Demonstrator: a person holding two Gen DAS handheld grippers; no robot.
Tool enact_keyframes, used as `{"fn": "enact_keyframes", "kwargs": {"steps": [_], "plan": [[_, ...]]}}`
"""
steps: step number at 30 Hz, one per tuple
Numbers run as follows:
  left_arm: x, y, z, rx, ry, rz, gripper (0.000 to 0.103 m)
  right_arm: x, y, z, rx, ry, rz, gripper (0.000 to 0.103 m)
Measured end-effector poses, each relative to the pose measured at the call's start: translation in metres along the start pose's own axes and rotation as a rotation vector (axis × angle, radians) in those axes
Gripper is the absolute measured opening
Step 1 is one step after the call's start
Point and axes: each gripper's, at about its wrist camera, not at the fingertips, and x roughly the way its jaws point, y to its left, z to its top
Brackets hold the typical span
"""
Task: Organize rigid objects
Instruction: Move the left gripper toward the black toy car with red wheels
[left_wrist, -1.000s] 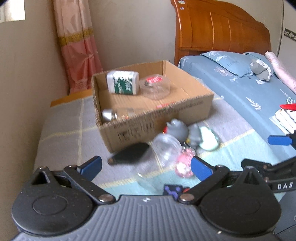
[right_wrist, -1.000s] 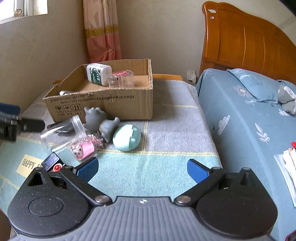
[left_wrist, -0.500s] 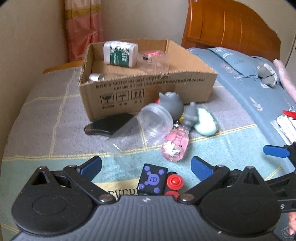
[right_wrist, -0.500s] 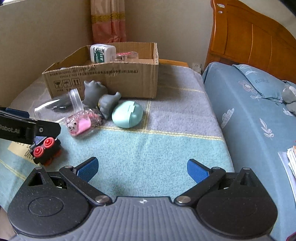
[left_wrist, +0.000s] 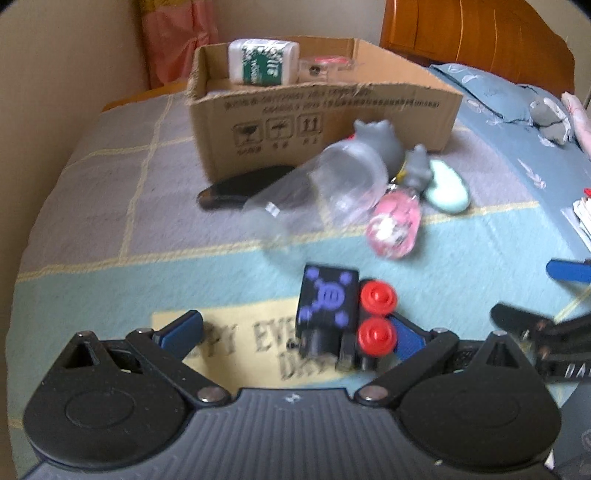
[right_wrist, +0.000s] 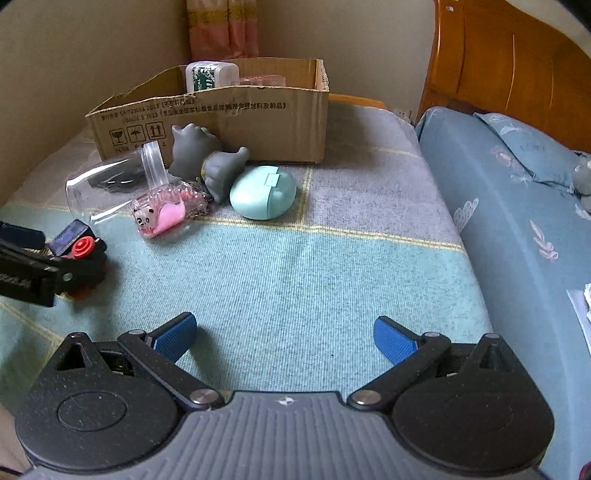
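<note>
Bedroom setting, a striped blanket (right_wrist: 295, 266) over a low surface beside the bed, and I've got both grippers out over it. My left gripper (left_wrist: 291, 332) has its fingers spread wide, nothing clamped, and the black toy block with two red knobs (left_wrist: 343, 314) sits between them, hard up toward the right-side finger (left_wrist: 406, 338); whether that finger touches it I can't tell. The block's long axis runs roughly along my line of approach, red knobs on its right flank. My right gripper (right_wrist: 284, 338) is also open and empty, hovering over bare blanket, well apart from everything, so the left one is clearly nearer. I reckon the block is the pick and the cardboard box (left_wrist: 332, 122) beyond is the destination. Count outside the box, as I make it: one toy block, one clear plastic cup (left_wrist: 317, 192) lying on its side, one pink charm (right_wrist: 162, 214), two grey figures (right_wrist: 207, 158), one mint oval case (right_wrist: 262, 192), one dark flat item (left_wrist: 240, 184) by the box wall. Inside the box: one white-and-green bottle (left_wrist: 262, 61) and one clear container (left_wrist: 321, 66) showing.
</note>
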Motion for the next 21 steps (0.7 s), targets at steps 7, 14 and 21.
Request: {"fn": "enact_keyframes", "kwargs": {"steps": [7,14,21], "plan": [[-0.013,0.027,-0.017,-0.014,-0.002,0.055,0.102,-0.002,-0.001,-0.002,0.003,-0.010,-0.003,0.103],[-0.021,0.060,-0.022,-0.094,0.006,0.129,0.102,-0.003,0.001,-0.004,0.016,-0.011,-0.019,0.103],[-0.025,0.033,-0.013,-0.031,-0.024,0.027,0.102,-0.003,0.003,-0.007,0.026,-0.033,-0.030,0.103]]}}
